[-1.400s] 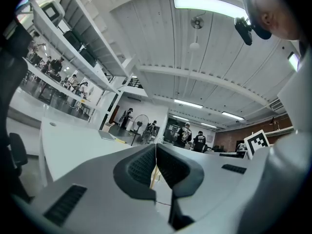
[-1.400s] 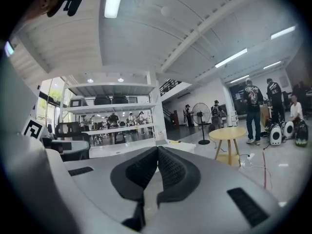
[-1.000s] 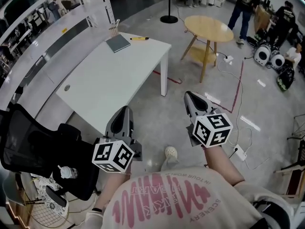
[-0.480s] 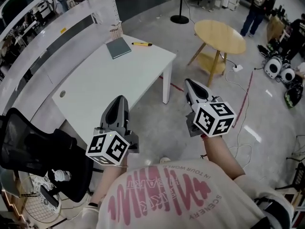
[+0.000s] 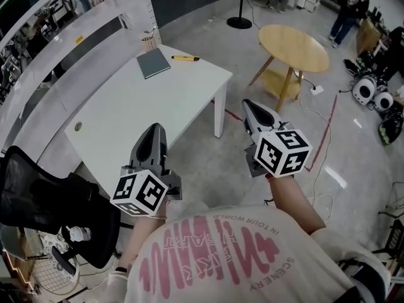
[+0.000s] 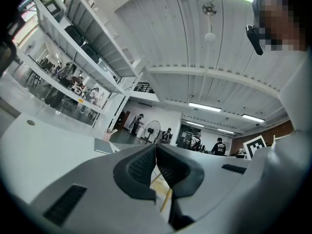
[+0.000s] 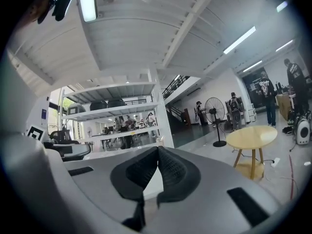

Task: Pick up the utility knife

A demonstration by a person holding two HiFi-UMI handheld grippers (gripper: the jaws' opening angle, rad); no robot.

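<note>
The utility knife (image 5: 185,58), a slim yellow tool with dark ends, lay flat on the white table (image 5: 145,106) close to the table's far edge, and nothing touched it. Just beside it on the table top, toward the far left corner, lay a grey notebook (image 5: 154,62). At that corner stood a small cup-like holder (image 5: 149,41).

The left gripper (image 5: 156,129) showed in the head view against the table's near right side. It pointed along the table top toward the knife but was well apart from it. Its own view showed its ribbed pads pressed together tip to tip with nothing between them. The right gripper (image 5: 248,105) was held off the table's right side, above the floor near the table's front right leg. It was clenched in the same way and was empty. Each gripper carried its marker cube at the end nearest the person.

A round wooden table (image 5: 293,43) stood on the floor beyond the white table's right side. A black mesh chair (image 5: 44,201) stood at the white table's near left.
</note>
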